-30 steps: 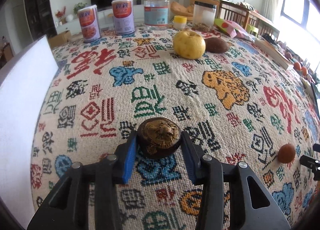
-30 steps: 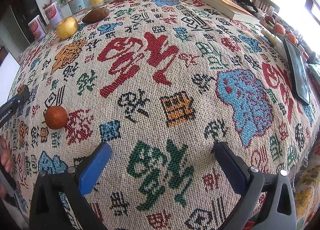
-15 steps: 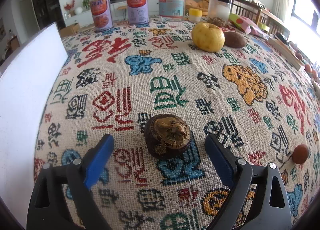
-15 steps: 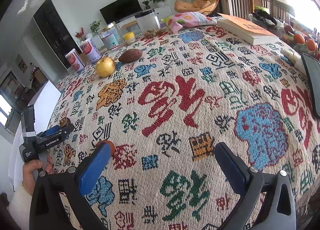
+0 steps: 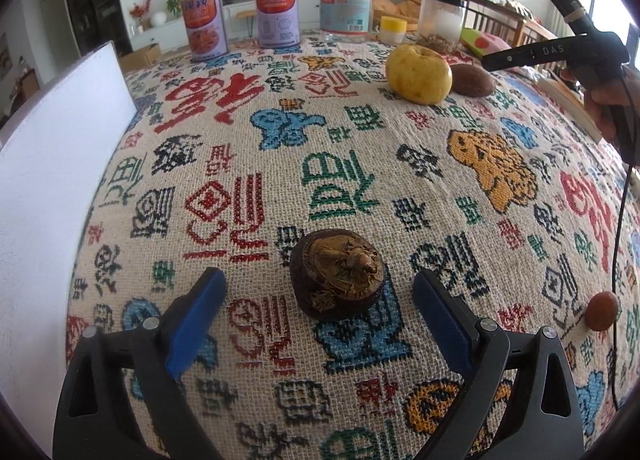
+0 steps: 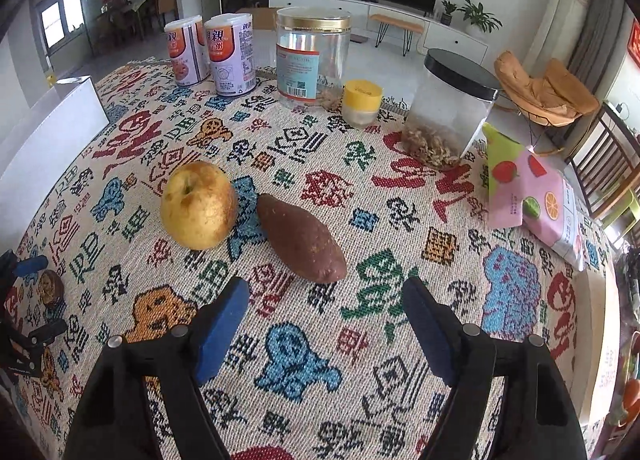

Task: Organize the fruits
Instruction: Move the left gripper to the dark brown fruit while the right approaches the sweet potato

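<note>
Left and right wrist views over a table (image 5: 400, 163) spread with a patterned woven cloth. The left tongs (image 5: 318, 308) stand wide open, their blue pads either side of a dark round fruit with a dried brown cap (image 5: 337, 272) that rests on the cloth, touched by neither pad. The right tongs (image 6: 324, 316) are likewise open and empty, held above the cloth just near of a brown tapered fruit (image 6: 301, 238), which lies just right of a yellow apple-like fruit (image 6: 199, 205); whether these two touch cannot be told. A small reddish-brown fruit (image 5: 602, 310) sits alone toward the right edge in the left view, well apart from the others. Two cans (image 6: 210, 53), a clear jar with a gold lid (image 6: 312, 59), a yellow-capped pot (image 6: 361, 103) and a black-lidded jar (image 6: 452, 111) stand along the far edge. Judged step: the right tongs approach the far pair of fruits. To do it well, the tongs should descend until both pads bracket the chosen fruit below its widest part, the brown one being best taken across its short axis, since its tapered ends would likely slip; closing should be gentle, as the apple-like fruit may roll if nudged, and the neighbouring fruit should be left undisturbed
</note>
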